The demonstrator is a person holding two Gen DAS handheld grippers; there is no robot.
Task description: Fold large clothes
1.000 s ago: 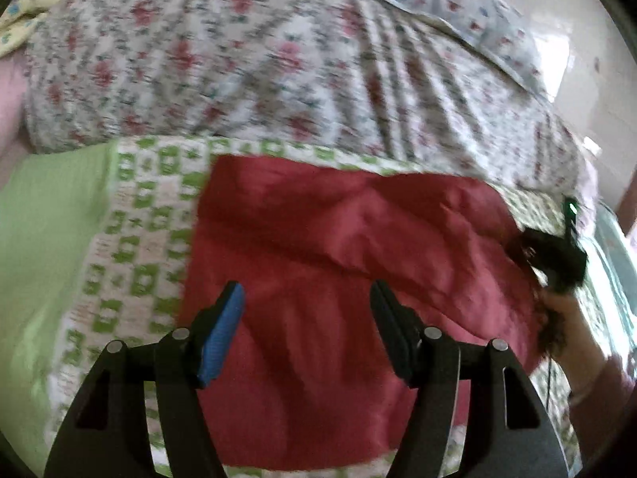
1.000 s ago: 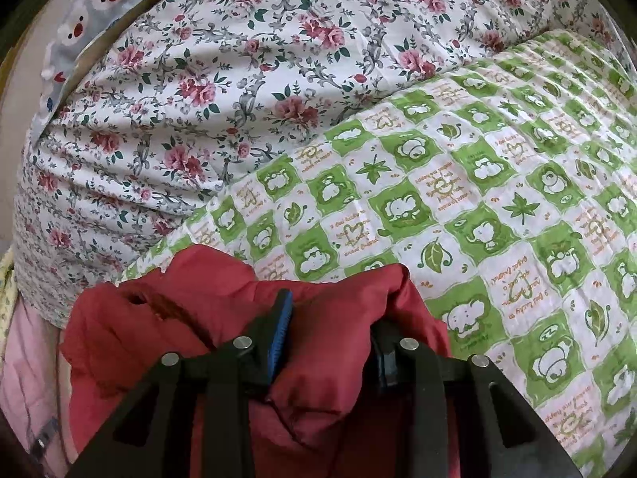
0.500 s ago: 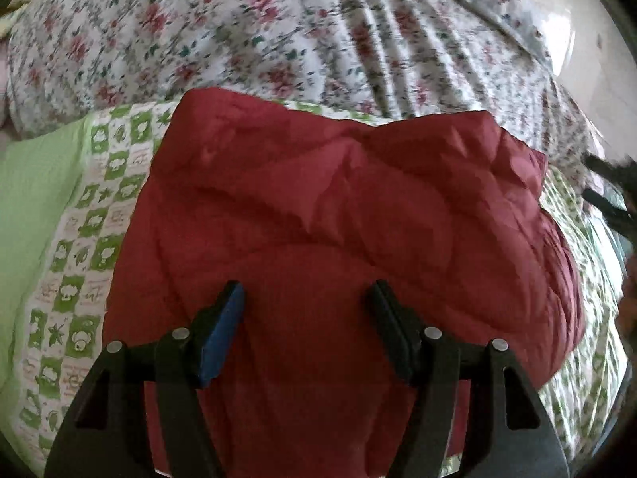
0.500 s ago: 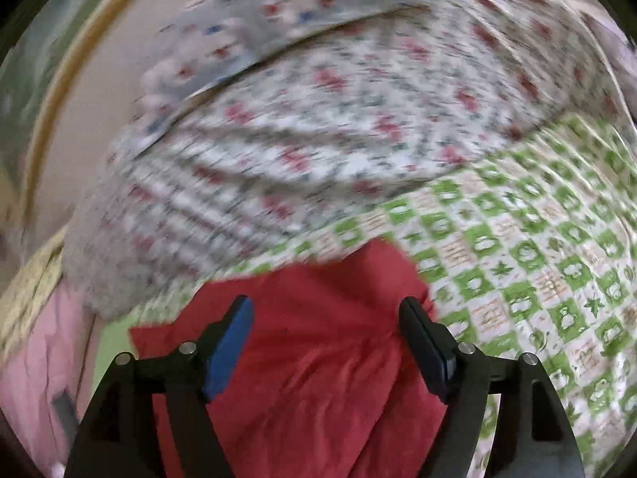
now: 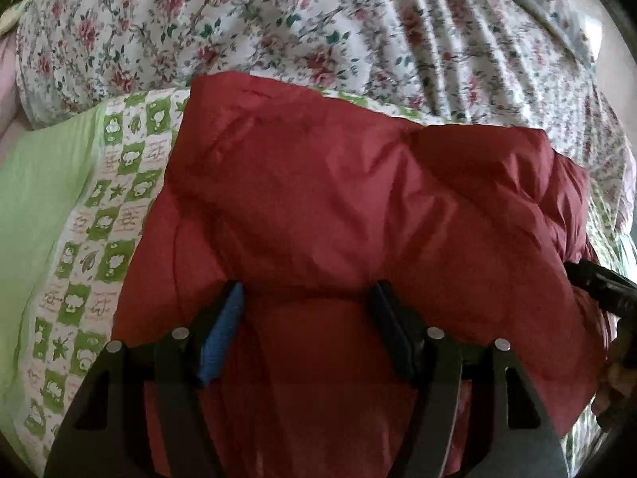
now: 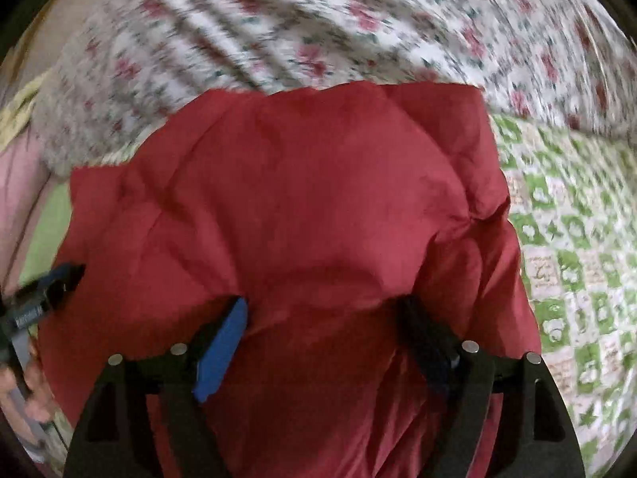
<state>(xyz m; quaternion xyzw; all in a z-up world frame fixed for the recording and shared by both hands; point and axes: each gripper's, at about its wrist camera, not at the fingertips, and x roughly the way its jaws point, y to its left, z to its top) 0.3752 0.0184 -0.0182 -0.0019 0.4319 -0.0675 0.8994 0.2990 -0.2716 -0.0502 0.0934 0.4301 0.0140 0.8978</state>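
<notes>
A: The red jacket [image 5: 338, 207] is lying folded and puffy on the green checked blanket [image 5: 99, 239] on the bed, with the flowered quilt [image 5: 318, 20] bunching up just behind it.

B: What is getting cut off or lost?

A: Its near edge is running out under the bottom of both views, so the full shape is not showing. The right wrist view is smearing with motion, and the flowered quilt there is only a blur. Whether any fabric is lying against the fingers' pads is hard to tell.

B: And the claws?

A: The left claw [image 5: 306, 318] is pointing steeply down over the jacket, jaws standing apart and pinching nothing, padding swelling up between them. The right claw [image 6: 322, 326] is angling down the same way over the jacket [image 6: 298, 207]; its jaws have just been opening, and they are now standing wide, with red cloth lying loose between them but not clamped.

B: Is either one showing in the other's view?

A: Yes. The right claw is poking in at the right edge of the left view, beside the jacket's side, and the left claw is coming in at the left edge of the right view, with part of a hand [image 6: 34, 382] on its handle, mostly cropped.
</notes>
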